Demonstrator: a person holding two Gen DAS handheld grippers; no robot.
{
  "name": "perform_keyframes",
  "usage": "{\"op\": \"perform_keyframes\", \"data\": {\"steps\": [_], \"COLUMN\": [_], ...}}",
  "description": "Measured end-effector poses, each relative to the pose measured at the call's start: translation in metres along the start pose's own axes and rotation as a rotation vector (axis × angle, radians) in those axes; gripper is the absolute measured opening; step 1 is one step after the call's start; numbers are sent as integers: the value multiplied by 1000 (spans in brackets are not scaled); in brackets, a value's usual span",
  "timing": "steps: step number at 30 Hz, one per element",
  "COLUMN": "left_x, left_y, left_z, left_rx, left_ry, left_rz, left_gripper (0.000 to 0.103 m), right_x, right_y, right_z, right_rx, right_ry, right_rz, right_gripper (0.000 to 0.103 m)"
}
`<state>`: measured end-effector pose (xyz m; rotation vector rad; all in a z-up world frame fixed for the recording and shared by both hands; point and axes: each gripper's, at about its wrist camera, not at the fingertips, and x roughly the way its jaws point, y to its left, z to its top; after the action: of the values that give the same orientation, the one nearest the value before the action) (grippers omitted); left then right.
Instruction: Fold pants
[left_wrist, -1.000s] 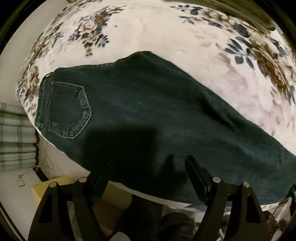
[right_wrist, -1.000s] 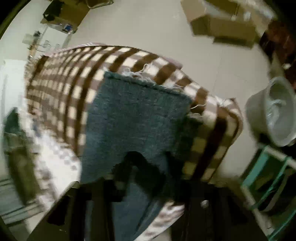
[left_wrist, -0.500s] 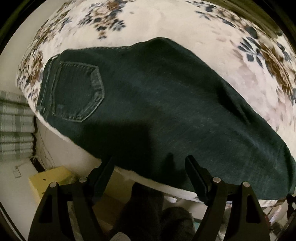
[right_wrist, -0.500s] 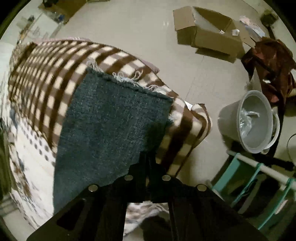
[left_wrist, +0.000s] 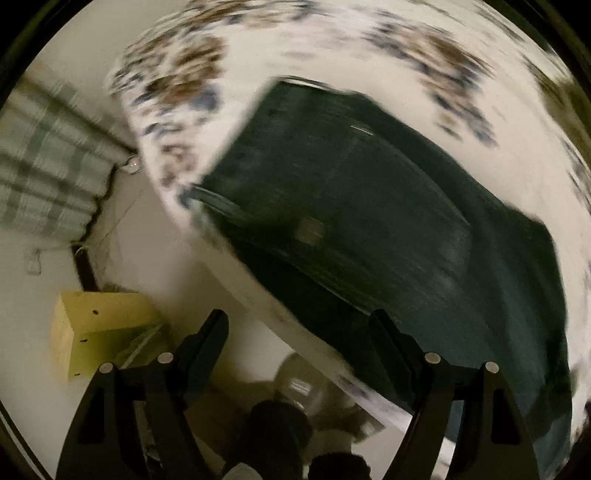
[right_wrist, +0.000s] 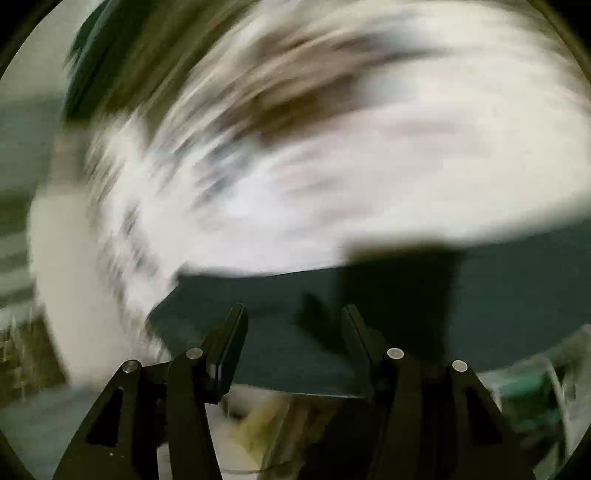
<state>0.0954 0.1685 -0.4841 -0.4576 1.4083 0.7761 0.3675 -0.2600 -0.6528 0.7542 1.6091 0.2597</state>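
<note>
Dark green-blue jeans (left_wrist: 369, 206) lie flat on a floral bedspread (left_wrist: 369, 48); the view is motion-blurred. My left gripper (left_wrist: 299, 325) is open and empty, above the bed's near edge, its right finger over the jeans' lower edge. In the right wrist view, heavily blurred, a dark flat part of the jeans (right_wrist: 498, 295) spreads across the lower right. My right gripper (right_wrist: 295, 317) is open, its fingers over that fabric's near edge, holding nothing.
A yellow box (left_wrist: 96, 328) sits on the floor left of the bed. Striped green fabric (left_wrist: 40, 162) lies at far left. The floral bedspread (right_wrist: 332, 166) fills the right wrist view. Something teal (right_wrist: 524, 391) shows low right.
The left view has swung, so the jeans now lie diagonally up-right. The right gripper was shut half a second ago and is now open, swung from the checkered blanket end to the floral bed.
</note>
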Motion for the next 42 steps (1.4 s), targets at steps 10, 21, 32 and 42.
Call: {"op": "perform_keyframes", "data": {"steps": [10, 21, 32, 42], "left_x": [34, 84, 75, -35], "left_y": [80, 99, 103, 9], "left_z": [50, 79, 80, 31], "left_rx": [-128, -272, -144, 166], "left_ry": [16, 31, 4, -186], "left_rz": [-43, -397, -396, -224], "left_gripper": [77, 32, 26, 82], "right_x": [211, 152, 2, -93], "right_y": [206, 164, -3, -187], "right_z": [16, 44, -46, -154], "right_rx": [-688, -330, 113, 436], "right_ry": [218, 85, -127, -453], "right_rz": [-430, -270, -236, -143], "right_gripper": [23, 23, 56, 64]}}
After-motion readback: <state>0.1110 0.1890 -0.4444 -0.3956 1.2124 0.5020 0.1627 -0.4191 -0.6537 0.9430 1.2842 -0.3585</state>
